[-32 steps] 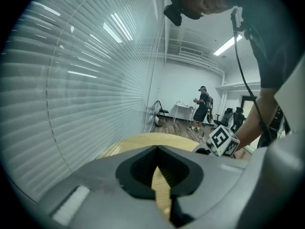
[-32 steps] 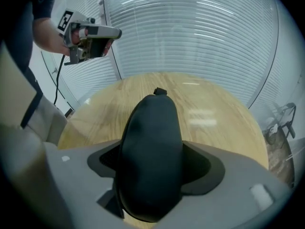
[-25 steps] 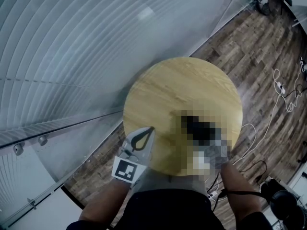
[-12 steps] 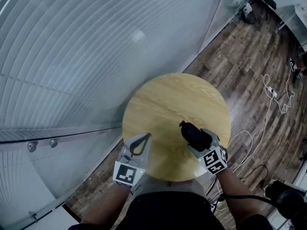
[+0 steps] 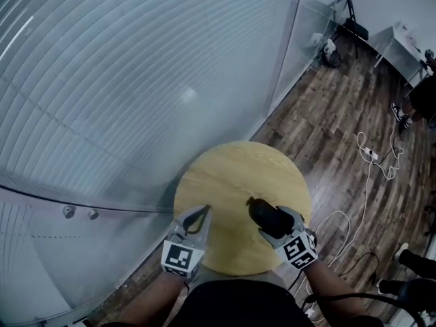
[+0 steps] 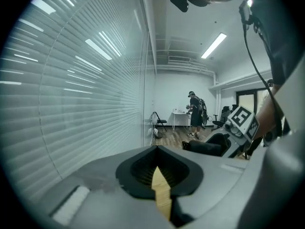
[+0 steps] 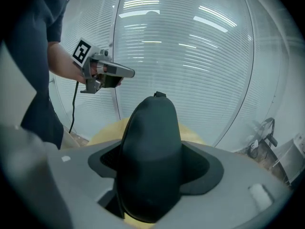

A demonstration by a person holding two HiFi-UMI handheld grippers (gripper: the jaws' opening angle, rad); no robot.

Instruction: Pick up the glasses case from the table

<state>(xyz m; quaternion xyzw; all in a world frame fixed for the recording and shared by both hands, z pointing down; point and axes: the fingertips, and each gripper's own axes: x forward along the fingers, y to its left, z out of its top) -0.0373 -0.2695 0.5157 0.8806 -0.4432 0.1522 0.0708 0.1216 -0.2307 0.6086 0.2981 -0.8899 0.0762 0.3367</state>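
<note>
The black glasses case (image 5: pixel 259 212) is held above the round wooden table (image 5: pixel 235 172), near the table's right front edge. My right gripper (image 5: pixel 272 225) is shut on it, its jaws wide around the case's sides. In the right gripper view the case (image 7: pixel 152 123) fills the space between the jaws of the right gripper (image 7: pixel 155 165) and hides most of the table. My left gripper (image 5: pixel 202 214) hovers over the table's left front edge, shut and empty. In the left gripper view its own tips (image 6: pixel 157 149) meet, and the case (image 6: pixel 206 148) shows off to the right.
A curved frosted glass wall with blinds (image 5: pixel 136 80) runs along the left and behind the table. White cables (image 5: pixel 371 159) lie on the dark wood floor to the right. A person (image 6: pixel 196 114) stands far off by a desk.
Both grippers have risen, and the right one has carried the case up off the table. The table now looks smaller and farther below.
</note>
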